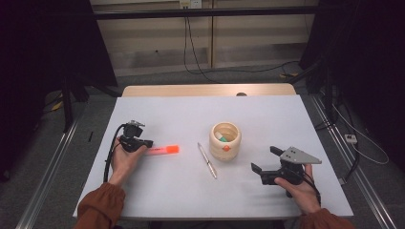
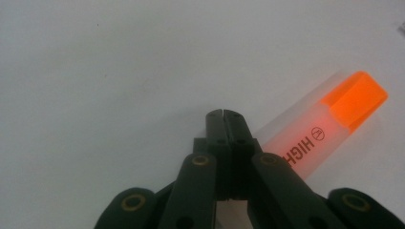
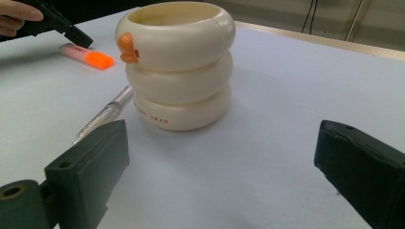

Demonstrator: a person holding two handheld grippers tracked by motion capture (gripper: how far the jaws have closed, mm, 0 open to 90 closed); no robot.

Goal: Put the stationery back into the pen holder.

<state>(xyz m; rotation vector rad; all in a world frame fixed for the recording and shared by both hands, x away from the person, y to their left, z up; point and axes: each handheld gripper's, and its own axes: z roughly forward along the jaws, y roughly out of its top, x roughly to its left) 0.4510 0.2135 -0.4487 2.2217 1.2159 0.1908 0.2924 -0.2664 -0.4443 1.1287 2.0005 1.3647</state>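
My left tool (image 2: 223,114) is closed on nothing; the highlighter (image 2: 315,131) lies at its 2 o'clock, axis 2–8. Right tool (image 3: 219,157) gapes, farther off.

In the left gripper view, the left claw (image 2: 223,114) covers the near end of the orange highlighter (image 2: 329,124) at 6 o'clock, so only "HIGH" of its print can be read. In the high view, the small things inside the cream holder (image 1: 225,141) are too small to tell. In the right gripper view, the pen (image 3: 102,114) disappears behind a black jaw at 7 o'clock, and the picture's edge cuts off the person's hand (image 3: 16,16) at 10 o'clock.
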